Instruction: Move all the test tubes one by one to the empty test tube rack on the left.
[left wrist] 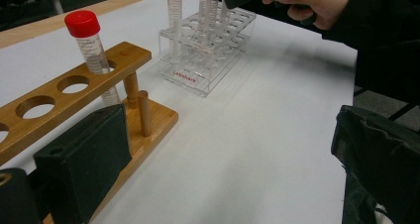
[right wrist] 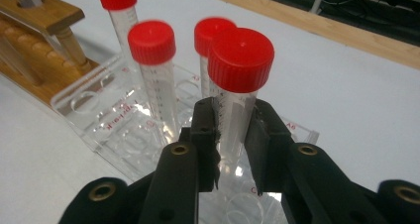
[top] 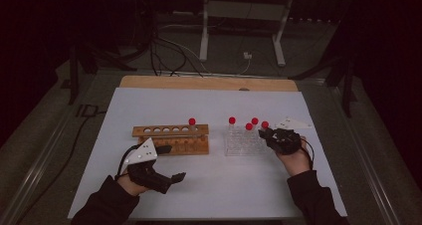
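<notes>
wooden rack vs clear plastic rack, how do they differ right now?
Material: the wooden rack is opaque brown wood; the clear plastic rack is see-through.
Load: the wooden rack holds one red-capped tube; the clear plastic rack holds four.
Handling: the right gripper is shut on a tube in the clear plastic rack; the left gripper is open near the wooden rack.
Both stand on the white table.

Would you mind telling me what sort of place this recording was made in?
Most likely a lab-style test bench, staged for recording. A wooden tube rack and a clear plastic rack hold red-capped tubes on a white-covered table, with cables and metal stand legs on the dark floor behind.
</notes>
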`<state>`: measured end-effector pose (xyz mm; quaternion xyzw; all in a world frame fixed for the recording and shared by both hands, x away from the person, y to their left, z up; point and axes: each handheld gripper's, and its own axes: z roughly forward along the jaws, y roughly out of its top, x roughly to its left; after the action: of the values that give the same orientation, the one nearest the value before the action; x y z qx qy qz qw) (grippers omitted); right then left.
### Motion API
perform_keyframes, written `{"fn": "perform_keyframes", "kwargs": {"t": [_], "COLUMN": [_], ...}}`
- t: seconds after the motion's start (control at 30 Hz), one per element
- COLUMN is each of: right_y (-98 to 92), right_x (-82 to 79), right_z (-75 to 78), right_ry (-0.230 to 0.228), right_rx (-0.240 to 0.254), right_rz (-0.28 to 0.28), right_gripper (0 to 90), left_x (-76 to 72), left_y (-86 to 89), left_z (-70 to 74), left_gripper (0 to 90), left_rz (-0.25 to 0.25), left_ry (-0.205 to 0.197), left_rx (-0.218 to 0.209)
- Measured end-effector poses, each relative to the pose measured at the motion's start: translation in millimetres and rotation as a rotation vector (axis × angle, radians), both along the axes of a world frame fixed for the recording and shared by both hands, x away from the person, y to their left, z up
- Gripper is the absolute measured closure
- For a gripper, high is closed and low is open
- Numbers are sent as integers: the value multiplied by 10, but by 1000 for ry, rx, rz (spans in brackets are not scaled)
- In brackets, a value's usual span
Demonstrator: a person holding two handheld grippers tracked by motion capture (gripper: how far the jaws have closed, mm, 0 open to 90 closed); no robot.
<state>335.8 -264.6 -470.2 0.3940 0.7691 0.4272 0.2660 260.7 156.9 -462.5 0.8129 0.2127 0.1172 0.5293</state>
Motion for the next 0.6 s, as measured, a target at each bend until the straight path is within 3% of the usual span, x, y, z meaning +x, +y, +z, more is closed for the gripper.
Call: {"fn": "perform_keyframes", "kwargs": {"t": [0.27,0.6], "right_y": [-47,-36], "right_x": [-68,-236], "right_z": [185,485], "right_ry": [-29,-65], "right_rx": [28,29], "right_rz": [6,37], "right_gripper": [751,751], "left_x": [-1,-12], "left_y": [4,-10], "left_z": [6,26], "left_gripper": [26,26], "left_rz": [-3,-11], "left_ry": [3,1], "left_rx": [-3,3]}}
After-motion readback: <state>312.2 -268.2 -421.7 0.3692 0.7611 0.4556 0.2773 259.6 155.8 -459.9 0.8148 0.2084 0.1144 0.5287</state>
